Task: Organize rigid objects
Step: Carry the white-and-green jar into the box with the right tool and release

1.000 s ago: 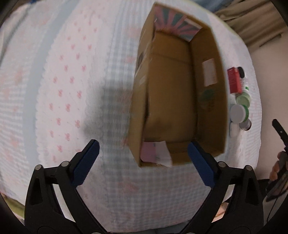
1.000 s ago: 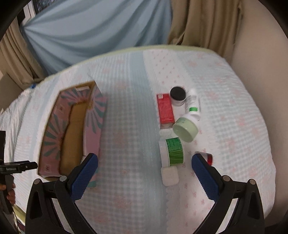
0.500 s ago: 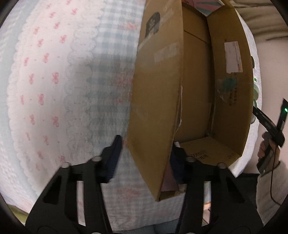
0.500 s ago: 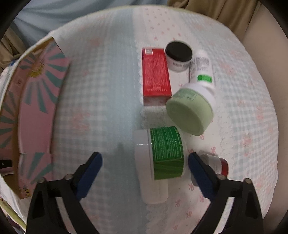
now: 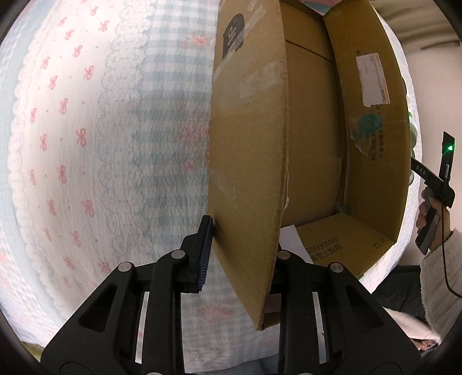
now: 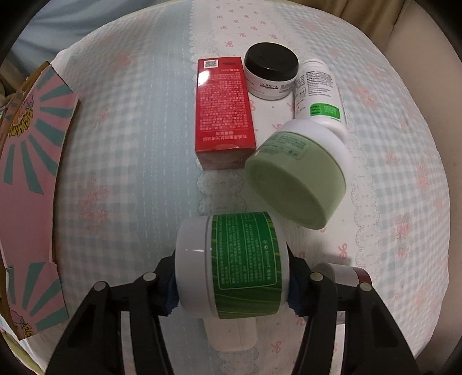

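My left camera sits just behind my left gripper (image 5: 241, 251), staring steeply down and very close at the box (image 5: 248, 150) wall, which fills 12 to 3 o'clock; bedspread (image 5: 86, 150) fills the 9 o'clock side. My right camera, behind my right gripper (image 6: 231, 291), also looks steeply down, close over the green jar (image 6: 242, 265). Both views share the box (image 6: 31, 161), at 9 o'clock in the right one, and the bedspread (image 6: 130, 173). My right hand (image 5: 433, 219) shows at 3 o'clock in the left view.

Home bedroom, patterned bedspread (image 6: 121, 150), curtains (image 6: 372, 11), cosmetic jars (image 6: 271, 72) on bed
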`<act>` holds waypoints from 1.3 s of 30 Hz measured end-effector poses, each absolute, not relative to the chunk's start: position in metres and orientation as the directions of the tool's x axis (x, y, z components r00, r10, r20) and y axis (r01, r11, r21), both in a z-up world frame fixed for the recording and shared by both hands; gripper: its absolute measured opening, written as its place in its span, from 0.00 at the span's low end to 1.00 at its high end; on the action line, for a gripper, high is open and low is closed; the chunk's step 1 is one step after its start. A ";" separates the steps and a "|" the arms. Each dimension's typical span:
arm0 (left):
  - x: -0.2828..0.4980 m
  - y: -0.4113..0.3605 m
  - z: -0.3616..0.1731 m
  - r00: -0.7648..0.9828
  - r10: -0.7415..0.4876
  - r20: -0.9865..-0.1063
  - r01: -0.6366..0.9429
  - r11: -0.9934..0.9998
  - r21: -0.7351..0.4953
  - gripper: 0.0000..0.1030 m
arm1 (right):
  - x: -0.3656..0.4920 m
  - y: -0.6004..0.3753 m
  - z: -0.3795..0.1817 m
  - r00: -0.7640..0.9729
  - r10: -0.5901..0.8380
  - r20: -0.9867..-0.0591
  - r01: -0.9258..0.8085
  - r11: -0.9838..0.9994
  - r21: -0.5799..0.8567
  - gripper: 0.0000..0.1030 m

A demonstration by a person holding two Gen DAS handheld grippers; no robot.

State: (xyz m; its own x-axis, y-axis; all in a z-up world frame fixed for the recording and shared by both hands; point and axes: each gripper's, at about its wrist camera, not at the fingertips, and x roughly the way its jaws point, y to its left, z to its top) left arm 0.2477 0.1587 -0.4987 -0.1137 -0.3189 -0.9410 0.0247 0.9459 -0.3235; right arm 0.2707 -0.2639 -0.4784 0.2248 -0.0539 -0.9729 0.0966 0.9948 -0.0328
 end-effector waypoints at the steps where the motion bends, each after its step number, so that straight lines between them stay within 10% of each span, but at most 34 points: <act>1: 0.246 0.159 -0.496 -0.112 -0.320 -0.941 0.024 0.946 -0.325 0.22 | 0.272 -0.264 -0.476 0.225 -0.056 -0.973 0.099 0.995 -0.035 0.52; 17: 0.245 0.155 -0.481 -0.083 -0.310 -0.947 0.031 0.949 -0.314 0.21 | 0.264 -0.281 -0.402 0.284 0.046 -0.958 0.333 0.932 0.144 0.51; 27: 0.244 0.150 -0.474 -0.076 -0.297 -0.952 0.048 0.952 -0.301 0.21 | 0.315 -0.188 -0.311 0.354 0.094 -0.931 0.223 0.958 0.182 0.51; 39: 0.242 0.154 -0.470 -0.062 -0.304 -0.951 0.047 0.951 -0.307 0.21 | 0.411 -0.040 -0.344 0.289 0.280 -0.916 -0.052 0.959 0.277 0.51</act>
State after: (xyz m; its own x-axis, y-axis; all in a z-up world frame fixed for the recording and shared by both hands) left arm 0.2417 0.1542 -0.4698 -0.0620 -0.3036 -0.9508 0.0469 0.9507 -0.3066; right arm 0.4109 -0.0395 -0.3442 0.2887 0.2800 -0.9156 -0.0524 0.9595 0.2769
